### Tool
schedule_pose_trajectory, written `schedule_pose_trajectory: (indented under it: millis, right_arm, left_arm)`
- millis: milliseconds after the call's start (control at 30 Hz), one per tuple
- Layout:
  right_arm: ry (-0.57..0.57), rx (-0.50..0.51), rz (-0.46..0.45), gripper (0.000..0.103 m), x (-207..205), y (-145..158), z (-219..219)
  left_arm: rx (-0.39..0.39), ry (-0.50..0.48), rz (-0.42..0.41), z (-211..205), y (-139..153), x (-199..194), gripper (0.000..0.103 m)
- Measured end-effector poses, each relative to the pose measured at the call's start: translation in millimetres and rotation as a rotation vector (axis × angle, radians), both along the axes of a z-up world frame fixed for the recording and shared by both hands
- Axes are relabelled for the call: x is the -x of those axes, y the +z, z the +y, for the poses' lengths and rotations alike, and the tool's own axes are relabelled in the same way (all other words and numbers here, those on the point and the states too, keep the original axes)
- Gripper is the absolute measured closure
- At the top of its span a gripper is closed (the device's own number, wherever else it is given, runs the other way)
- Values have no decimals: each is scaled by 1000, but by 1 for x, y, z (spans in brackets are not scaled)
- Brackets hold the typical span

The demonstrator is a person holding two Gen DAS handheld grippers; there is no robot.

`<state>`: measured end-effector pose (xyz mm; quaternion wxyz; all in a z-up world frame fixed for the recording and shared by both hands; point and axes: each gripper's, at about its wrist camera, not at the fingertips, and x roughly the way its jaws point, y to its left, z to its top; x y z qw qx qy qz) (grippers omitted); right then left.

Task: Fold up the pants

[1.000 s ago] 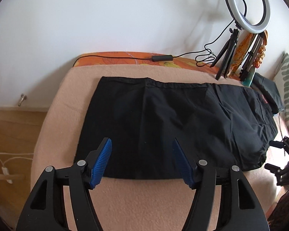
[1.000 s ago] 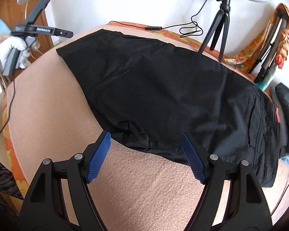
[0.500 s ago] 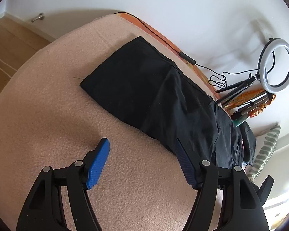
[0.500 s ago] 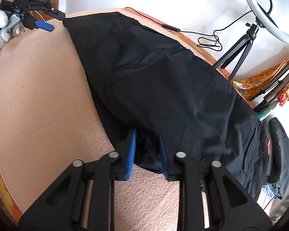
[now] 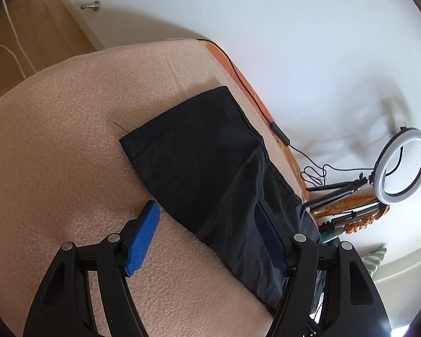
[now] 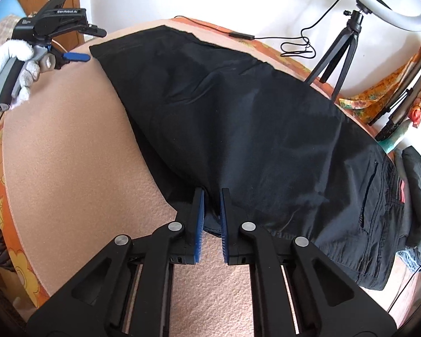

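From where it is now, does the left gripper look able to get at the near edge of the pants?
Probably yes. The left gripper is open and straddles the near edge of the pants, with only the bare blanket around it.

A white wall backs the blanket-covered bed, with wooden floor and a ring light.

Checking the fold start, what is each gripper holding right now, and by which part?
The right gripper is pinching the near edge of the black pants; the left gripper stands open and holds nothing.
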<state>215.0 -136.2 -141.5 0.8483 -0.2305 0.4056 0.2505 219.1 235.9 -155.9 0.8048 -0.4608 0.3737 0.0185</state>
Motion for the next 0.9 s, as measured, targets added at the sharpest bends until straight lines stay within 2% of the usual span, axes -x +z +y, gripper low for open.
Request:
schedule_pose_trajectory:
  millis: [33, 100, 167, 267, 367, 500, 533, 667, 700, 767, 800, 900]
  right_arm:
    - [-7, -14, -18, 84, 2, 6, -2]
    - [-21, -48, -58, 64, 6, 21, -6]
    - [-33, -92, -77, 59, 9, 34, -12]
    - [-53, -160, -70, 59, 10, 46, -19]
    - [-62, -184, -64, 59, 10, 50, -23]
    - [-67, -176, -67, 59, 14, 49, -23]
    - [-66, -179, -64, 59, 14, 49, -24]
    - [-58, -170, -77, 59, 18, 50, -21]
    - [-55, -160, -87, 59, 19, 50, -20]
    - [-50, -149, -102, 59, 22, 52, -21]
    - [-49, -148, -105, 59, 22, 52, -22]
    - [-53, -148, -105, 59, 20, 53, -25]
  left_arm:
    - [7, 12, -9, 0, 0, -1, 33]
    - [13, 25, -22, 0, -1, -3, 33]
    - [18, 36, -31, 0, -1, -6, 33]
    - [46, 55, -42, 4, -2, -9, 33]
    - [59, 71, -46, 6, -3, -11, 33]
    - [-36, 18, -48, -3, 2, -23, 33]
    - [-48, 15, -50, -4, 2, -25, 30]
    - [-49, 90, -28, 0, 3, -23, 29]
    - [-78, 118, -15, 0, 5, -21, 29]
    - [-212, 159, 27, -2, 10, -19, 29]
    - [-253, 192, 41, -2, 11, -17, 29]
    - [-201, 207, 14, 5, 7, -17, 28]
